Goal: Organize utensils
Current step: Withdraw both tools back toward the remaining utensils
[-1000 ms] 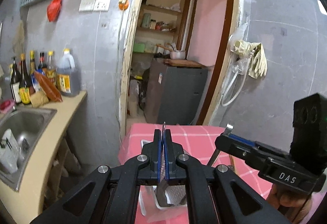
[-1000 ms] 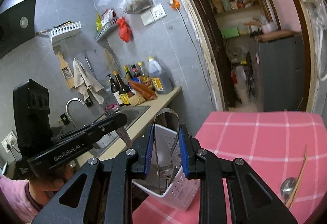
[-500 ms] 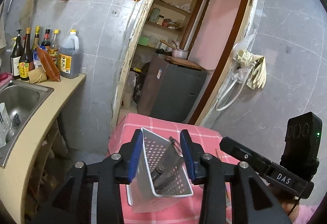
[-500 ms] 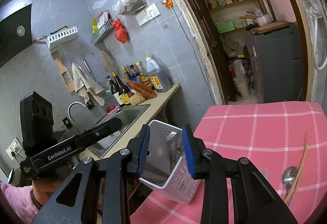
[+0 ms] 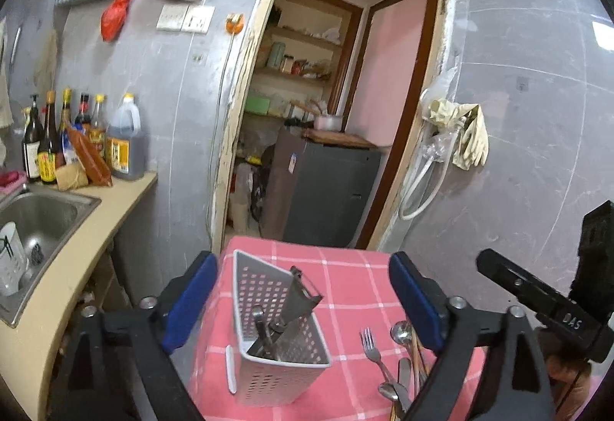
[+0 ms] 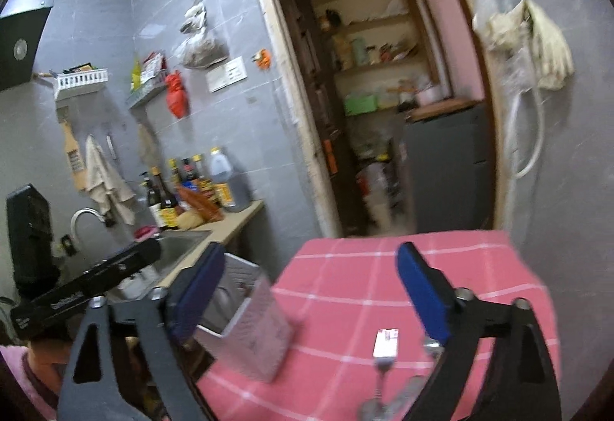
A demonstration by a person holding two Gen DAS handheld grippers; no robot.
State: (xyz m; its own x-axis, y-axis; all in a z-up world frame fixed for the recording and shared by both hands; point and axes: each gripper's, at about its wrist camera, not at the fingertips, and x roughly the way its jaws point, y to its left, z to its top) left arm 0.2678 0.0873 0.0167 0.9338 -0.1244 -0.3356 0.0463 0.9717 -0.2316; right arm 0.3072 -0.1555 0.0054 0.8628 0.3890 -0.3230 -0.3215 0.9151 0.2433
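Left gripper (image 5: 303, 296): blue-padded jaws spread wide, nothing held between them. It hangs over the near left part of the table (image 5: 345, 279), which carries a pink checked cloth.

Right gripper (image 6: 307, 290): jaws likewise spread wide, nothing gripped. View from this side is motion-blurred.

Near edge of table, right side: loose cutlery in a small heap. A fork (image 5: 374, 348) lies with tines pointing toward the far edge; spoons (image 5: 399, 329) lie just beside it, and brown chopsticks (image 5: 416, 352) are among them. Exact count cannot be told, since the left gripper's finger covers part of the heap.

Left of the heap, near the table's left edge: white perforated utensil basket (image 5: 276, 329), standing upright on the cloth. Inside it, tongs (image 5: 297, 300) lean against the far wall, with dark-handled items beside them that I cannot identify. A small white stick-like object (image 5: 231, 369) lies on the cloth just beside the basket's left wall.

Beyond the table's left edge: a beige counter (image 5: 126, 190) with a steel sink (image 5: 38, 221) and a row of sauce bottles (image 5: 76, 141) at its far end.

Far: open doorway (image 5: 334, 106) with shelves and a grey cabinet (image 5: 326, 190).
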